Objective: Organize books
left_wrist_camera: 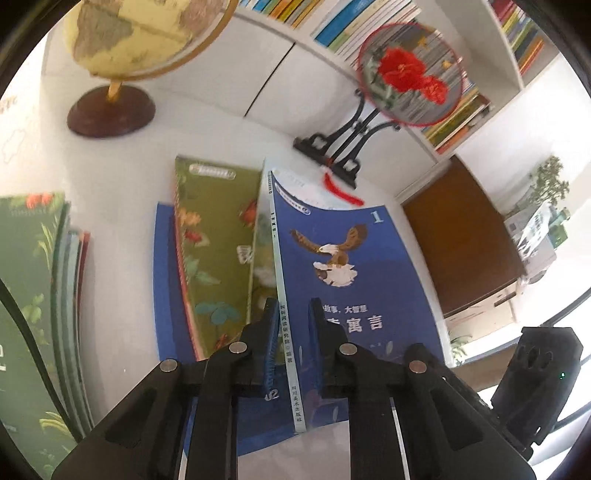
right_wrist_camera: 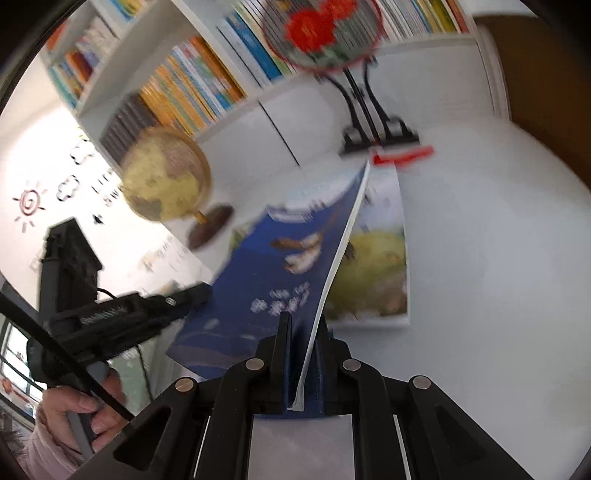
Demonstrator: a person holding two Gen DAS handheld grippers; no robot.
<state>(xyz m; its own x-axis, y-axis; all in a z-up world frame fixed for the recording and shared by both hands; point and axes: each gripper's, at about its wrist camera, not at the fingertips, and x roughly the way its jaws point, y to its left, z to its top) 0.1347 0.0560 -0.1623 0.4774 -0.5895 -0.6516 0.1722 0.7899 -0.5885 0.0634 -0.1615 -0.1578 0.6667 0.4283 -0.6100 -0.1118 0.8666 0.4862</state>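
While the blue eagle book (left_wrist_camera: 332, 258) is held up off the white table (left_wrist_camera: 229, 140), its spine edge is clamped between the closed pads of the left gripper (left_wrist_camera: 293, 314), and its page edge is pinched in the same way by the right gripper (right_wrist_camera: 304, 328). The book is thus carried by both tools at once, tilted above the table. Beneath it, in the left wrist view, a green floral book (left_wrist_camera: 218, 251) is seen lying on another blue book (left_wrist_camera: 166, 280), and a stack of green-covered books (left_wrist_camera: 33, 280) lies further left. A picture book with a yellow scene (right_wrist_camera: 373, 266) is seen flat on the table in the right wrist view. The white shelf compartments (left_wrist_camera: 399, 122) behind are filled with rows of colourful upright books (left_wrist_camera: 369, 26) (titles too blurred to read). A globe (left_wrist_camera: 140, 33) and a round red-flower fan on a black stand (left_wrist_camera: 410, 74) are set on the table before the shelf. A hand (right_wrist_camera: 77, 410) is seen on the left tool's handle.
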